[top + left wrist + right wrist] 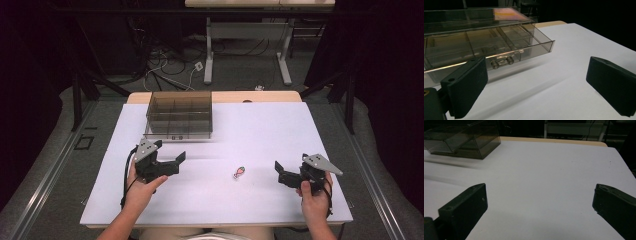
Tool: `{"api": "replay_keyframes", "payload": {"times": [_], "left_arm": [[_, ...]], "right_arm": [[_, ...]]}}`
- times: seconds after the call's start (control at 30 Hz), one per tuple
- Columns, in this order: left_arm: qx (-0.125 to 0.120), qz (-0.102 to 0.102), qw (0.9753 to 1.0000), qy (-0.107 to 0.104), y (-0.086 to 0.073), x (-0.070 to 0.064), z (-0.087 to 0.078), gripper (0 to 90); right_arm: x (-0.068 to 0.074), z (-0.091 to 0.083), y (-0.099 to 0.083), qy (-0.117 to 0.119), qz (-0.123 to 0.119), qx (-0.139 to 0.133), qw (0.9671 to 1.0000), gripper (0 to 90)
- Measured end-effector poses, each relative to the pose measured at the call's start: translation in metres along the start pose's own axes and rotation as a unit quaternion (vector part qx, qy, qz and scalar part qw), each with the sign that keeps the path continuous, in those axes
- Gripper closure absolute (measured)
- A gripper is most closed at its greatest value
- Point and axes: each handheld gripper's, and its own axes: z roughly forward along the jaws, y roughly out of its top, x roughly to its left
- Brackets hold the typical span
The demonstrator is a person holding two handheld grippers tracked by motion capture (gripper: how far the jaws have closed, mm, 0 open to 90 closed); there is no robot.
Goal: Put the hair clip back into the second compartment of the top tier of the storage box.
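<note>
Between both hand-held grippers, left (170,162) and right (282,175), each released and empty, lies a small toy (239,172); beyond the left, a drawer box (180,115). Likely next: grasping the toy.

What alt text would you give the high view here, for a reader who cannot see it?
A person's two hands each hold an open black gripper, left gripper and right gripper, over a white table. A small pinkish object lies between them. A smoky transparent compartment box sits toward the far left, its drawer pulled slightly toward the person.
</note>
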Motion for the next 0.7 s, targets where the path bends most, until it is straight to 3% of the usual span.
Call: {"api": "replay_keyframes", "payload": {"times": [0.43,0.7], "left_arm": [[0.008,0.013,0.9998,-0.017,0.009,-0.018,0.014,14.3],[0.009,0.005,0.9996,-0.028,0.014,-0.032,0.024,16.6]], "right_arm": [[0.001,0.000,0.001,0.001,-0.002,0.000,1.0000,0.0],[0.001,0.001,0.001,0.003,0.001,-0.002,1.0000,0.0]]}}
